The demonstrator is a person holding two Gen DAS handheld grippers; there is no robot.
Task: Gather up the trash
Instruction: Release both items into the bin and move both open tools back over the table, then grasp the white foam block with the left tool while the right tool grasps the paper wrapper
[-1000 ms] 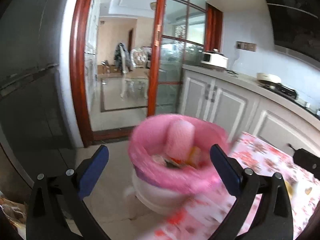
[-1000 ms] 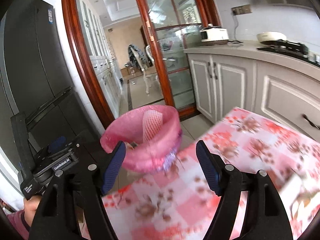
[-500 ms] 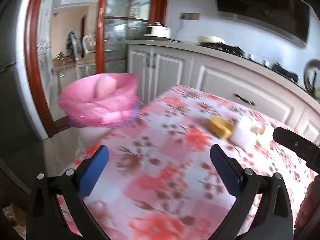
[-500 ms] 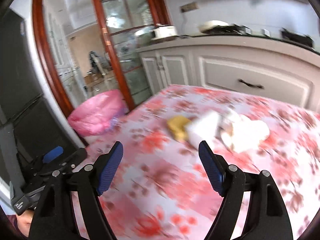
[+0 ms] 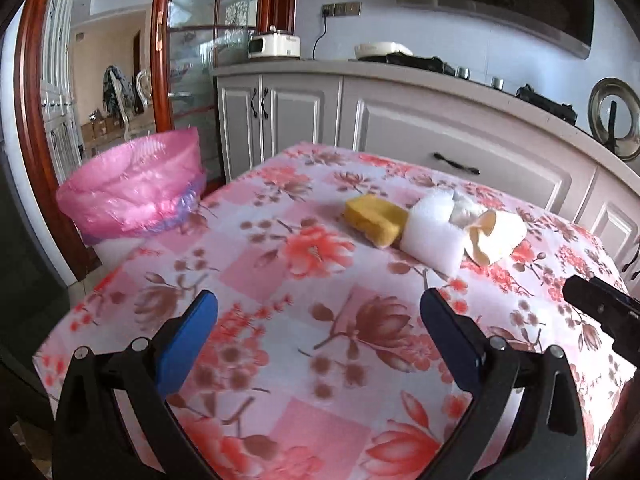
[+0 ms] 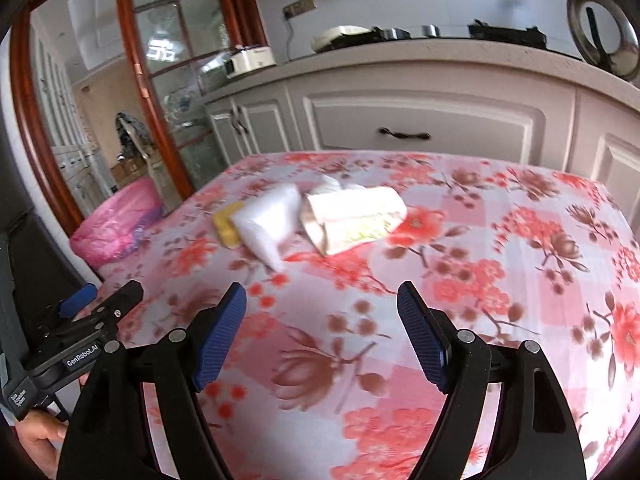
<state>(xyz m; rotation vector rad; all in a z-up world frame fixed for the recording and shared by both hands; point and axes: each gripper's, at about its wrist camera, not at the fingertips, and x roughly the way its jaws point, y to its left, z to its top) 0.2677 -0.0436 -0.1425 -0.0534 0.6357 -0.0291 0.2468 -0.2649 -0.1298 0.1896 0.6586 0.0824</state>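
Both tools hang over the near part of the flowered tablecloth [image 5: 280, 264], short of the trash. The left gripper [image 5: 318, 326] stands with its jaws wide apart and nothing between them; the right gripper [image 6: 322, 318] likewise, wide and empty.

Risks, as judged:
- The three pieces lie touching in one cluster — closing on one may drag or scatter its neighbours.
- The white foam block [image 5: 432, 236] looks light and soft; a hard pinch may crush it or squirt it away.
- The pink-lined bin [image 5: 136, 196] stands off the far left corner of the table, well apart from the pile — a loose hold could drop trash on the floor in transit.

Condition of trash: yellow sponge [image 5: 374, 218] at left, foam block in the middle, crumpled cream wrapper [image 6: 352, 218] at right, mid-table toward the far side.
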